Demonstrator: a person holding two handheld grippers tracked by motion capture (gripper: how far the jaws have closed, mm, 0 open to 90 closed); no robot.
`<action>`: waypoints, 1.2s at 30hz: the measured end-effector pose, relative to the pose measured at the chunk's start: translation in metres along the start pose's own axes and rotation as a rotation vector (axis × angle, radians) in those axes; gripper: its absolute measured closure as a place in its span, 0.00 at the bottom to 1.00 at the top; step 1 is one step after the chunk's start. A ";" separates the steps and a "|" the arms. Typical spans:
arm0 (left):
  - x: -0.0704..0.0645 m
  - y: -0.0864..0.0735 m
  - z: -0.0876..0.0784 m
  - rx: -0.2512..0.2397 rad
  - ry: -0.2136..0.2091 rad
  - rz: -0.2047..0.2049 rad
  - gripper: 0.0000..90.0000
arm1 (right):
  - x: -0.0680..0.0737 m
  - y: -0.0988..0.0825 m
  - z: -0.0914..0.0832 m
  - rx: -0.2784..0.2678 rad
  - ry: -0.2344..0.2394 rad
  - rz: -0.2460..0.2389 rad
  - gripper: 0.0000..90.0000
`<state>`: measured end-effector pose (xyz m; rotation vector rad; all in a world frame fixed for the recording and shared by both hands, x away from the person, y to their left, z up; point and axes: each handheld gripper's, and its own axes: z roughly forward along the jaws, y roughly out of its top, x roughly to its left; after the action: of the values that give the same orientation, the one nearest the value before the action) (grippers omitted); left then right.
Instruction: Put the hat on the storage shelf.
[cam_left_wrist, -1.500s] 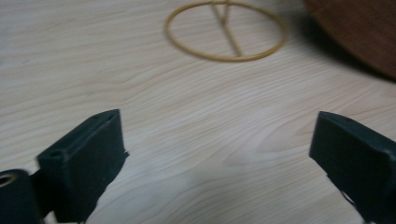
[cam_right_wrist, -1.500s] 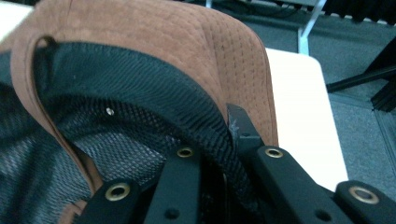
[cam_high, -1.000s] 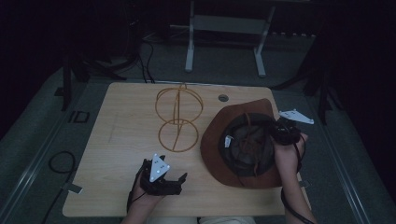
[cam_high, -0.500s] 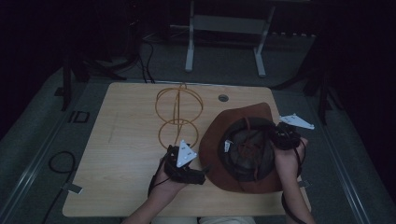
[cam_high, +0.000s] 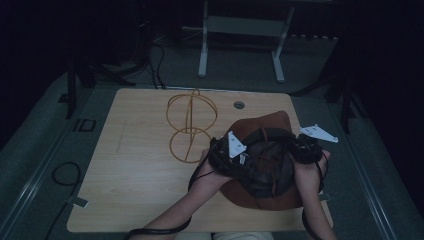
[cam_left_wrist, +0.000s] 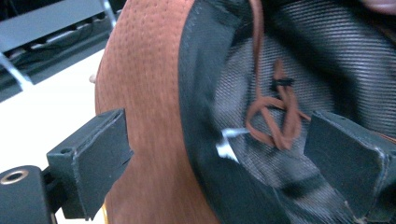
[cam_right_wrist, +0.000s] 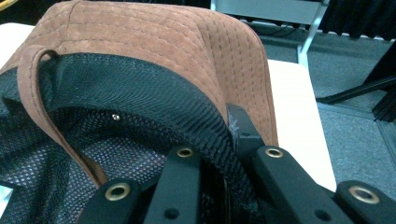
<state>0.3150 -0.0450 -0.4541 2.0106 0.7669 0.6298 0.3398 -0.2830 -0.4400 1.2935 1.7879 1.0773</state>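
1. Spreading across the frame, the tabletop (cam_high: 140, 170) carries everything; its 9 o'clock half is bare wood.
2. Lying crown-down at about 4 o'clock on the tabletop, the hat (cam_high: 272, 200) shows its dark mesh lining upward, brown suede brim around it. It looks light and floppy: I judge the brim will bend and the mesh will sag, so the stitched band at the crown's edge seems the firmest place to hold.
3. Standing at 12 o'clock, just beside the hat's 10 o'clock edge, is a wire stand (cam_high: 191, 125) of thin hoops, likely easy to tip.
4. At the hat's 9 o'clock side, the left gripper (cam_left_wrist: 219, 154) has its jaws spread wide, one over the brim and one over the lining, not yet pinching.
5. At the hat's 3 o'clock side, the right gripper (cam_right_wrist: 219, 140) is clamped on the lining band where it meets the brim.
6. Smallest, a brown cord (cam_left_wrist: 275, 116) lies knotted loosely inside the crown; it could snag a jaw.
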 end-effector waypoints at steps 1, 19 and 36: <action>0.000 0.000 0.000 0.000 0.000 0.000 0.11 | 0.000 0.000 0.000 0.000 0.000 0.000 0.94; 0.003 0.011 0.036 0.031 0.182 0.038 0.95 | 0.008 -0.001 -0.027 -0.029 0.038 -0.022 0.93; 0.008 0.023 0.020 -0.049 0.228 0.062 0.97 | 0.005 -0.018 -0.048 -0.006 0.151 -0.022 0.66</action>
<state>0.3404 -0.0602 -0.4427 1.9450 0.8161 0.9171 0.2891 -0.2928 -0.4353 1.2142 1.9032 1.1953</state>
